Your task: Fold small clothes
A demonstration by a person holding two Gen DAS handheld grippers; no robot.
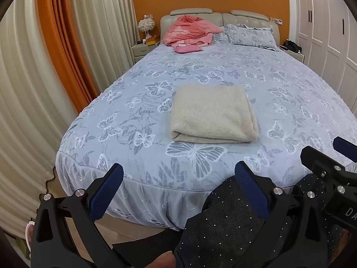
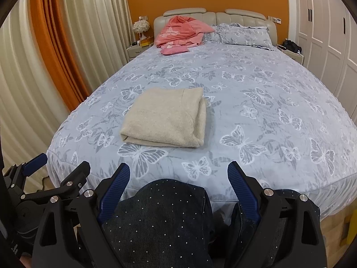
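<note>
Both wrist views bedward, sharing the bed (image 1: pixel 256 71).

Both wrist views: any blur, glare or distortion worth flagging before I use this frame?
Left wrist view: strong fisheye, the bed edge bows and the curtains curve; black vignette in the corners; folded beige cloth sharp, no glare. Right wrist view: same barrel bend and vignette; soft even light, only a faint shadow under the cloth; open right gripper in focus.

Home bedroom — bed (image 1: pixel 223 71); wardrobe (image 1: pixel 316 22); curtains (image 1: pixel 67 33).
</note>
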